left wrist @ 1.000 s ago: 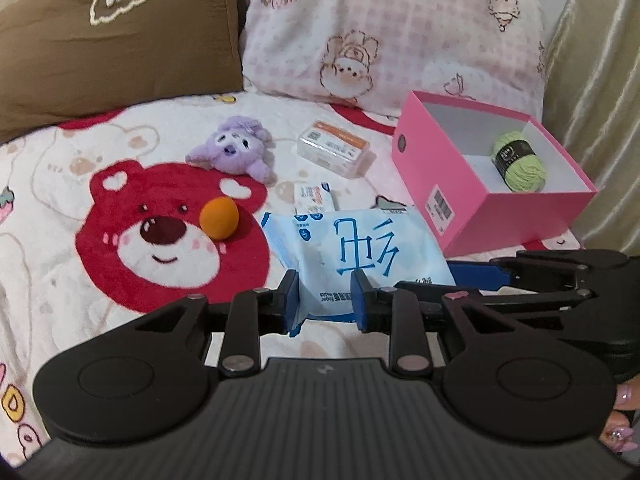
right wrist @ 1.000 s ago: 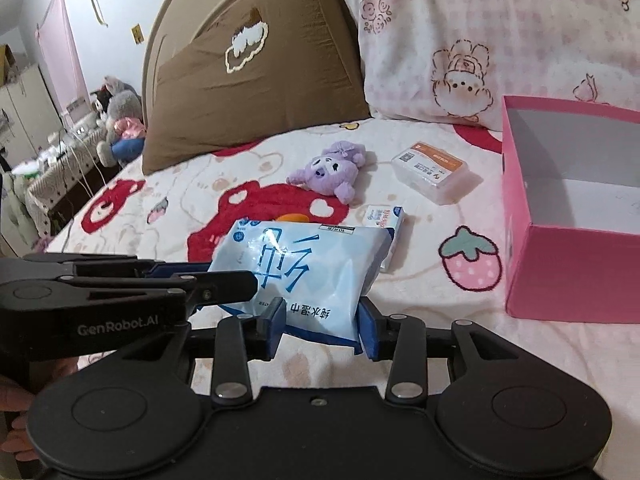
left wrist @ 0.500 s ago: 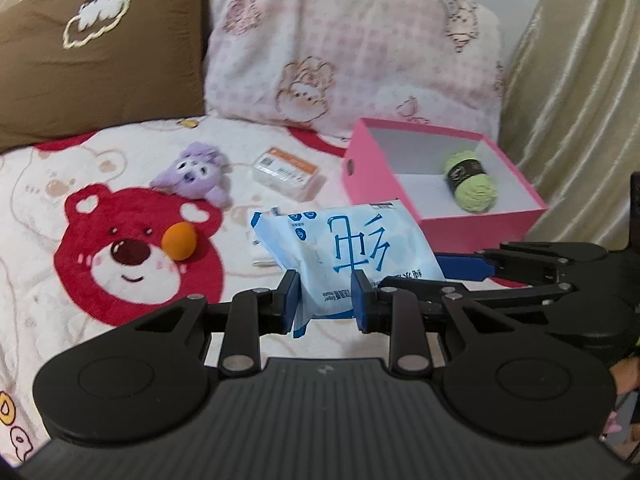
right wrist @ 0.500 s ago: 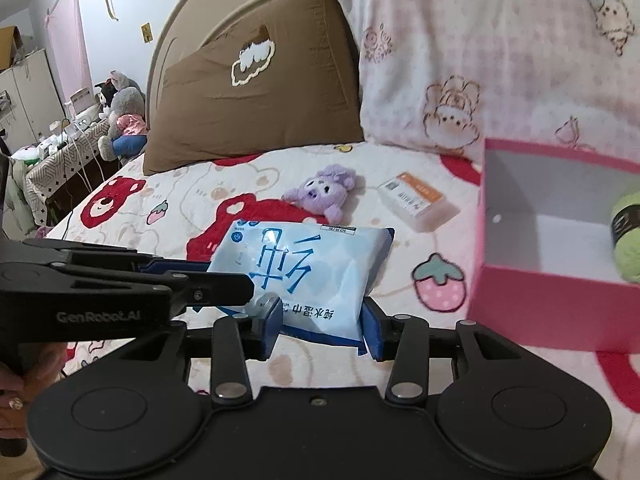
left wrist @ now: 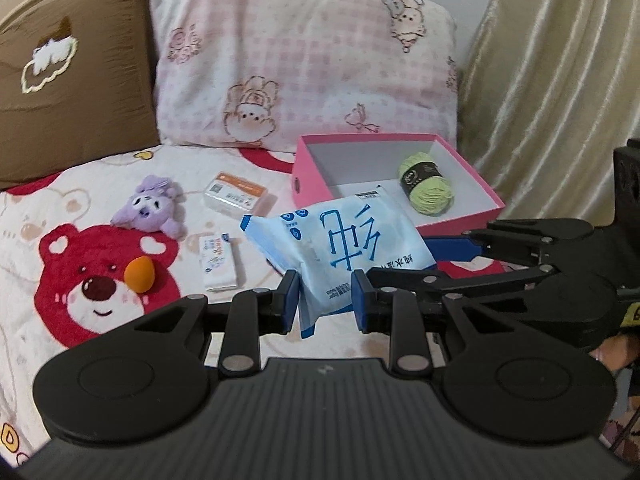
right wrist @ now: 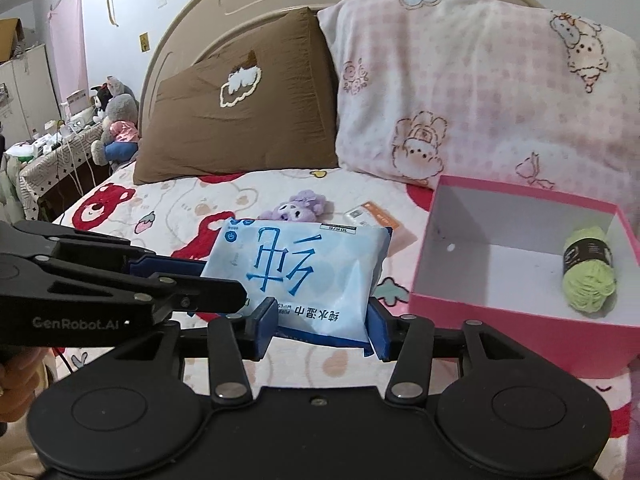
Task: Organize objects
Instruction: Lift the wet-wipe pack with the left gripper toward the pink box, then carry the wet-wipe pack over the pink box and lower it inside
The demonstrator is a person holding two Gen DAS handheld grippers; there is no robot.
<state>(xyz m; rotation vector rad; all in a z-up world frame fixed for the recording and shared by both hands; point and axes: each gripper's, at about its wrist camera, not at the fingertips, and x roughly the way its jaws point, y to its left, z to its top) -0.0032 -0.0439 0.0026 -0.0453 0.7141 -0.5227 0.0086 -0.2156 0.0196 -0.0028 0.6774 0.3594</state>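
Between two pairs of blue fingers, a pack of wet wipes (left wrist: 340, 248) hangs above the bed (left wrist: 60, 208): the left gripper (left wrist: 326, 298) pinches one edge tight, while the right gripper (right wrist: 320, 328) (its fingers have just been spreading) brackets the end. The step appears to be carrying it to the pink box (left wrist: 316, 176); next, lower it beside the green yarn (left wrist: 426, 188) and let go.

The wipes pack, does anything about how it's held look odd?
Yes. The wipes pack hangs askew above the bedspread, gripped by both the left tongs and right tongs, its printed characters upside down.
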